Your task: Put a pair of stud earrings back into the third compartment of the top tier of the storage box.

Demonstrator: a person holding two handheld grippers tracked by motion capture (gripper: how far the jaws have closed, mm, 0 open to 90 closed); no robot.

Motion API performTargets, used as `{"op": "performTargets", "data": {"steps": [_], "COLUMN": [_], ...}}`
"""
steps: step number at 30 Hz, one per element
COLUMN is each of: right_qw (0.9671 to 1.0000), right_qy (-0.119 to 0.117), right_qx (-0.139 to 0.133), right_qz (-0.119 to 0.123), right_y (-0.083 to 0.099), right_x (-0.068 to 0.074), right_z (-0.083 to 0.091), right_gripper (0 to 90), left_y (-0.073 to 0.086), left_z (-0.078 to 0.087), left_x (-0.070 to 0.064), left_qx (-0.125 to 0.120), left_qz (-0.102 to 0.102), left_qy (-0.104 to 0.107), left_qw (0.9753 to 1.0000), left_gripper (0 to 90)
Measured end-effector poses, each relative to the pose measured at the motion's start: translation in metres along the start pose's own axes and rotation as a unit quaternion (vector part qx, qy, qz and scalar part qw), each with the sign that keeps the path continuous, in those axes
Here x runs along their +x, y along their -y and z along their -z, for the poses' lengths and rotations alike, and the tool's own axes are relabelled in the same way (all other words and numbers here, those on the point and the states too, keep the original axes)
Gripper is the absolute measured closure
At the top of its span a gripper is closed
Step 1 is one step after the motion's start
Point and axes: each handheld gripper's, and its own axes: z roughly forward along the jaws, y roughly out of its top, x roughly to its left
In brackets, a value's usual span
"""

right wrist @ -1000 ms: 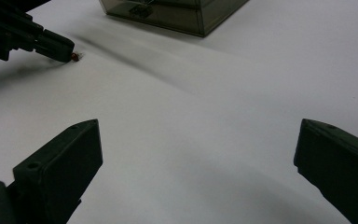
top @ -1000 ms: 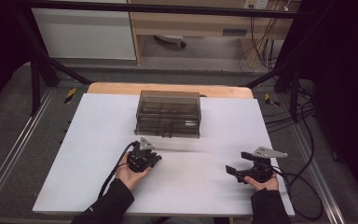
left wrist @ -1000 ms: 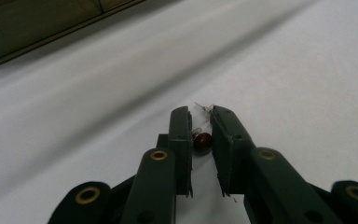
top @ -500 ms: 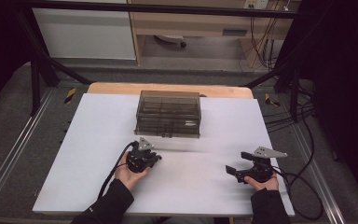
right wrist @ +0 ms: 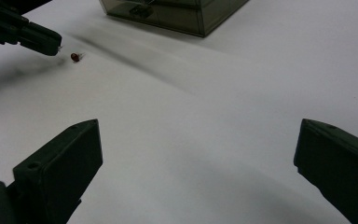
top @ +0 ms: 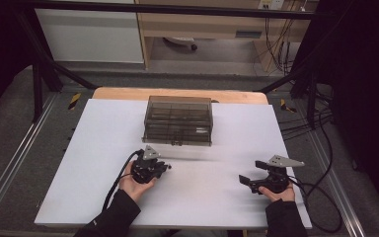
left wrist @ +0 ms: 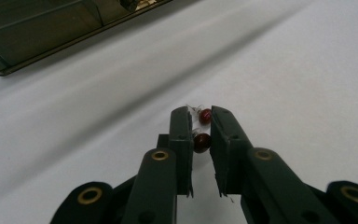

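A smoky clear plastic compartment box point(top: 178, 121) stands lid-closed at the table's far middle. My left gripper point(top: 166, 168) rests on the white tabletop in front of it, jaws pointing right. In the left gripper view that gripper point(left wrist: 201, 111) is shut on a small red bead-like part point(left wrist: 201, 143). A second red part point(left wrist: 205, 115) with thin wire legs lies on the table at the jaw tips. My right gripper point(top: 245, 180) sits near the front right, jaws wide open point(right wrist: 199, 123) and empty. The right gripper view also takes in the loose red part point(right wrist: 75, 57) and the box point(right wrist: 177, 11).
The white tabletop point(top: 103, 148) ends in a wooden strip point(top: 128, 94) at the far edge. Cables point(top: 321, 197) trail off the right gripper over the table's right side. Metal rails point(top: 10, 168) run along the floor on the left.
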Motion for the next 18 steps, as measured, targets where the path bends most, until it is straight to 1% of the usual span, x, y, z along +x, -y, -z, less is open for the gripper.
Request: {"op": "performTargets", "data": {"steps": [2,10,18], "right_qw": [1.0000,1.0000,1.0000], "right_qy": [0.000,-0.001,-0.001], "right_qx": [0.000,0.000,0.001], "right_qz": [0.000,0.000,-0.001], "right_y": [0.000,0.000,0.000], "right_x": [0.000,0.000,0.000], "right_z": [0.000,0.000,0.000], "right_gripper": [1.6,1.6,1.6], "left_y": [0.000,-0.001,-0.005], "left_z": [0.002,0.009,0.014], "left_x": [0.000,0.001,-0.002], "left_qx": [-0.002,-0.007,-0.013], "left_qz": [0.003,0.004,-0.001], "left_qy": [0.002,0.008,0.012], "left_qw": [1.0000,0.9999,0.9998], "left_gripper": [79.3,79.3,79.3]}}
